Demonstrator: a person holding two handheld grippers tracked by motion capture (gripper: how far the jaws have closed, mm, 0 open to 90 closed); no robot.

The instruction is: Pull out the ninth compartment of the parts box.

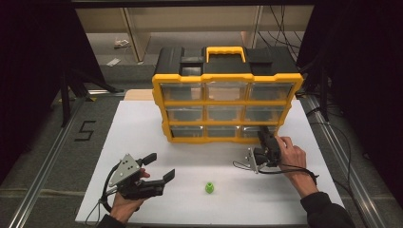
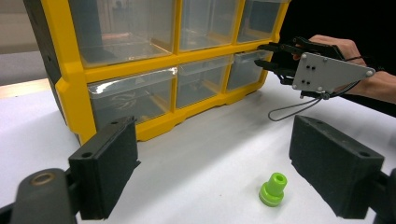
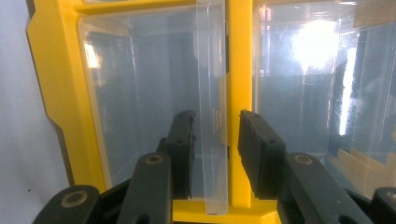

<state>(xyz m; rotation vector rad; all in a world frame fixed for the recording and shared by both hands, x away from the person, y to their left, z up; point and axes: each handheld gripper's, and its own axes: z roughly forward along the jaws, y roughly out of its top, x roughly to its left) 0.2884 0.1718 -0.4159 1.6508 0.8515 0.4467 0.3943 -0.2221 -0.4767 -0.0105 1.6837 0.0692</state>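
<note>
The right hand-held gripper [image 1: 263, 134] is held level and pointed at the bottom right drawer [image 1: 256, 131] of the yellow organizer [image 1: 227, 80], which stands toward the counter's [image 1: 142, 133] far edge. The right hand [image 1: 291, 154] grips it from behind, wrist straight, forearm coming in from the counter's near right corner. In the right gripper view the two black jaws flank the drawer's clear pull tab [image 3: 212, 116]: the tab stands between the pads, with a narrow gap showing on each side, so the jaws are apart and not yet pressing on it. The camera is rolled, so the tab runs upright in that view.

The left hand-held gripper [image 1: 159, 166] rests low near the counter's near left corner, held in the left hand [image 1: 124, 202], its jaws spread wide with nothing between them. A small green plug [image 1: 209, 187] stands upright on the counter near the middle of the near edge, just to the right of that gripper and well apart from the organizer.
</note>
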